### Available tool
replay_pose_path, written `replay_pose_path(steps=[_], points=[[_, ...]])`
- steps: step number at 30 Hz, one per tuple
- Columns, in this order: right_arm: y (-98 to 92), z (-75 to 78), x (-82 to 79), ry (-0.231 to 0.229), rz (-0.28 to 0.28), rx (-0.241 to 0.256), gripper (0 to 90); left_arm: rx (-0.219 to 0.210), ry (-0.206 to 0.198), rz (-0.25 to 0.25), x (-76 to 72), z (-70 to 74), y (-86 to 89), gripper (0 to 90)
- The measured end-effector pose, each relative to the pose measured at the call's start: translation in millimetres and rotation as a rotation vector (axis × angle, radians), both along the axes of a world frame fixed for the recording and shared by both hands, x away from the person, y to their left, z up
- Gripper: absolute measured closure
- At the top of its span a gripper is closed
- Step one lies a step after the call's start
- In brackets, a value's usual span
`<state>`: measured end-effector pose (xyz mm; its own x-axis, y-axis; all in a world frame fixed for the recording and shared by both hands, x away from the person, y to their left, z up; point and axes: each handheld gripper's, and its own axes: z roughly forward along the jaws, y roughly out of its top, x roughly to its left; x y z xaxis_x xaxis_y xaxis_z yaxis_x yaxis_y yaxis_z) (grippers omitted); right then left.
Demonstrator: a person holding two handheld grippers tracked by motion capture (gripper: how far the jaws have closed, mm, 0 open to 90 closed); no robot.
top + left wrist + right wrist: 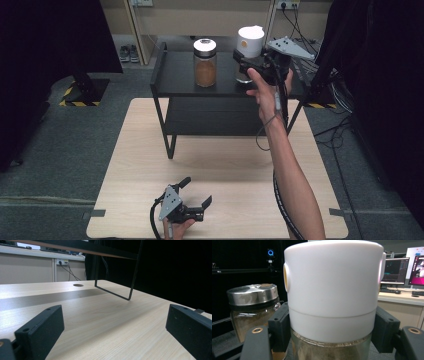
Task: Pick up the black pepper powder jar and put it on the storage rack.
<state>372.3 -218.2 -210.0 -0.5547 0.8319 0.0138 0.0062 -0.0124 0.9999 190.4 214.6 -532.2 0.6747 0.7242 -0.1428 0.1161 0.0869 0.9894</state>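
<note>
White-capped glass jar [249, 50] is the thing in hand, but nearest to the person is the left gripper [196, 194]. It rests low on the pale wooden table [225, 165] with its jaws spread wide and nothing between them. Farther off stands the black metal two-level shelf [172, 75]. On its top level, the right gripper [241, 58] has one jaw at each side of the jar, against the lower edge of the cap; the jar stands at the right of a steel-lidded glass jar of brown powder [205, 62], near but apart. I think the smooth cap may slip or turn loose if lifted, and a sideways swing could knock the neighbour.
</note>
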Motion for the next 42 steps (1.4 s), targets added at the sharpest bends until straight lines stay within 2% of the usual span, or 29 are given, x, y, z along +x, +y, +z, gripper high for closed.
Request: replay_pose_path(steps=[11,17,21,26,31,42], points=[[5.2,-9.3,2.3,-0.005,-0.013,0.002,30.6,0.002,-0.001,-0.001,0.0,0.0,0.3,1.3],[6.9,-9.4,0.4,-0.008,-0.02,-0.005,30.0,0.001,-0.001,-0.001,-0.1,-0.1,0.2,1.3],[12.1,-8.3,-5.6,-0.003,-0.054,0.006,14.6,0.002,-0.001,-0.001,-0.1,0.0,0.1,1.3],[11.2,-7.0,-12.4,-0.002,-0.054,0.008,7.6,0.002,-0.002,0.0,-0.2,0.0,-0.1,1.3],[6.8,-13.0,-20.6,-0.002,-0.047,0.056,6.1,0.002,-0.004,0.0,-0.3,-0.3,-0.2,1.4],[-3.9,-19.2,-43.4,-0.038,-0.016,0.036,4.8,0.005,-0.002,0.0,-0.4,0.3,-0.5,1.4]])
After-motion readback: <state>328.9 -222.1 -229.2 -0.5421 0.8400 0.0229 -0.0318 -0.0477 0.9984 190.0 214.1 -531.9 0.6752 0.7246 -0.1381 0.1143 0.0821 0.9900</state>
